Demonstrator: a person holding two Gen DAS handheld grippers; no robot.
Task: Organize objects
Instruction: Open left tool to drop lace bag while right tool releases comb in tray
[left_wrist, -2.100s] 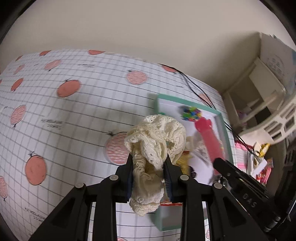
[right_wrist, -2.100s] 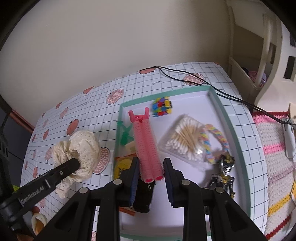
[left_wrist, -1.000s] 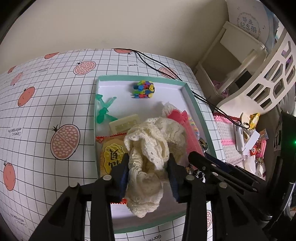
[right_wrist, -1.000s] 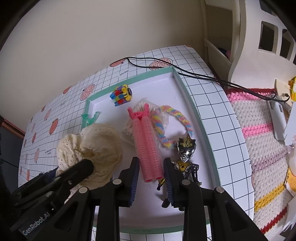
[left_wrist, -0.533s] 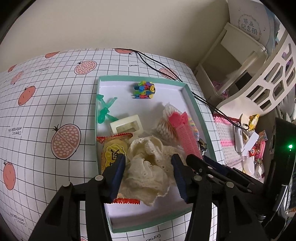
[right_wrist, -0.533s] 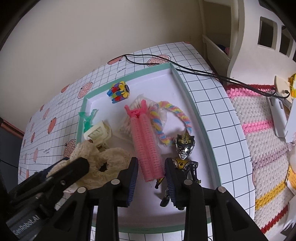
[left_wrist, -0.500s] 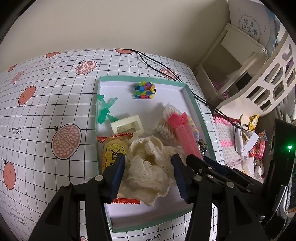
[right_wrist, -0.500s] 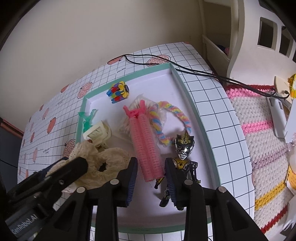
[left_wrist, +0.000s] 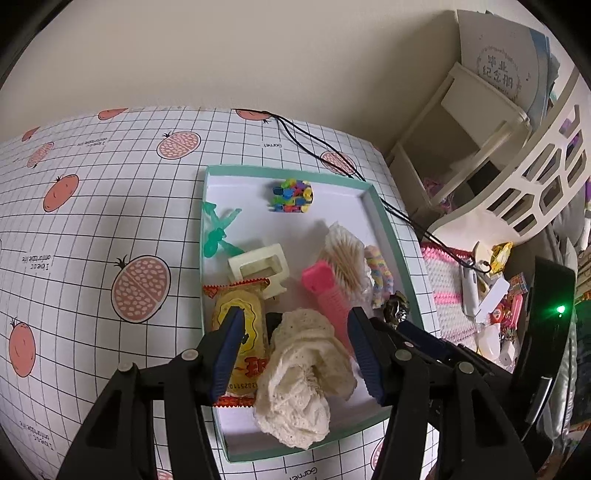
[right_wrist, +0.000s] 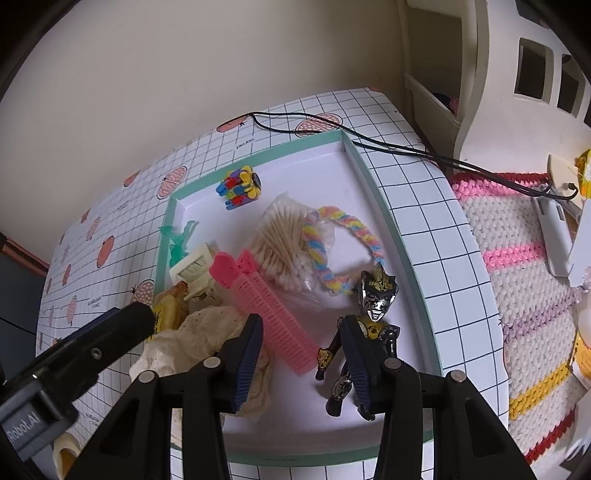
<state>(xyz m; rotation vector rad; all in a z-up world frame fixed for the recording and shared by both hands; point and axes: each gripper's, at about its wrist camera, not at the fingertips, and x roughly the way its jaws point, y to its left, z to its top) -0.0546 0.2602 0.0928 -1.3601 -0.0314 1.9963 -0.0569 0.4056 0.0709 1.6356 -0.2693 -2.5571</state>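
While both of our tongs hang over the green-rimmed tray on the desk, the left tongs stand wide open with nothing between the pads, and the cream lace scrunchie lies crumpled in the tray's near end, its long axis running from the near rim toward the middle, partly over the yellow snack packet. Two seconds ago those tongs were clamped on the scrunchie above the bare desk; half a second ago they had just parted. Our right tongs are open too, holding nothing: the pink hair clip they gripped earlier now lies slanted in the tray, its hinge end pointing far-left, beside the cotton swabs and the toy figure
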